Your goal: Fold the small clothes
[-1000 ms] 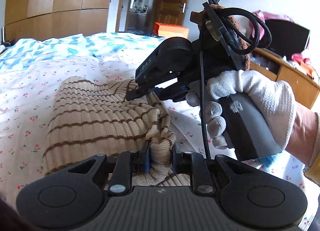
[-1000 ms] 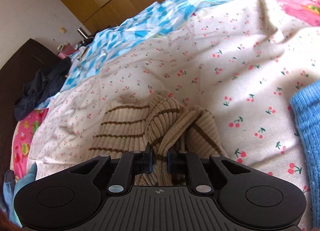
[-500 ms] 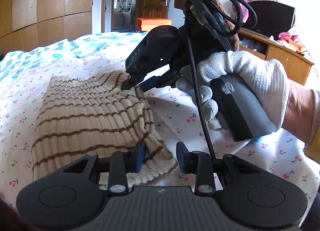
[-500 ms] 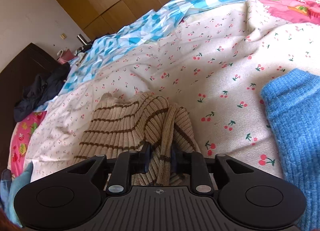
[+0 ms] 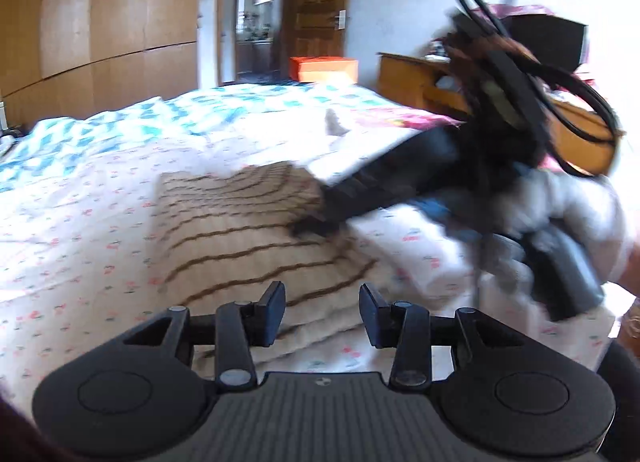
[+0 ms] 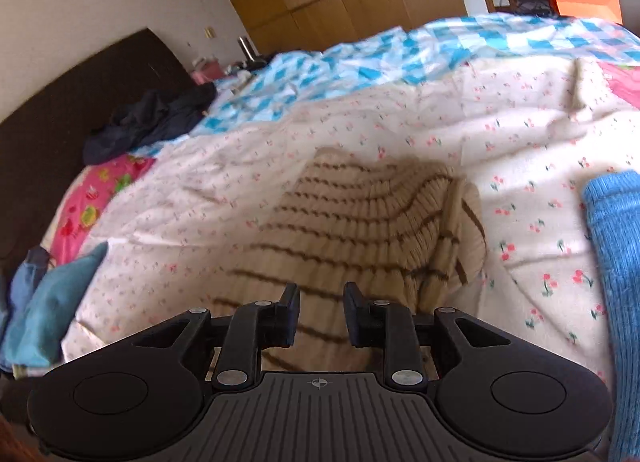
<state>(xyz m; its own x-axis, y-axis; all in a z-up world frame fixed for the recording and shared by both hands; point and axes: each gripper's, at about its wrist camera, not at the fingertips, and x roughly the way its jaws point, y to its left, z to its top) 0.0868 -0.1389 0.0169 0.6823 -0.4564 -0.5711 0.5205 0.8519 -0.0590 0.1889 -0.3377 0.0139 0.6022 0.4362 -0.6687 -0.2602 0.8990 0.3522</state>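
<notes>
Both claws have let go of the striped sweater (image 6: 360,229) and pulled back; left claw (image 5: 322,312) and right claw (image 6: 320,312) gape open, holding nothing. It lies folded mid-bed (image 6: 520,133), nearer the foot edge. Next, pat it flat gently.

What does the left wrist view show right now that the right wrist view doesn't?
Only the left wrist view: the right gripper seen from outside, blurred, in a gloved hand, and a wooden desk. Only the right wrist view: a blue knit garment, dark clothes and the headboard. Both: the striped beige sweater lying on the bedspread, released, and an orange box.
</notes>
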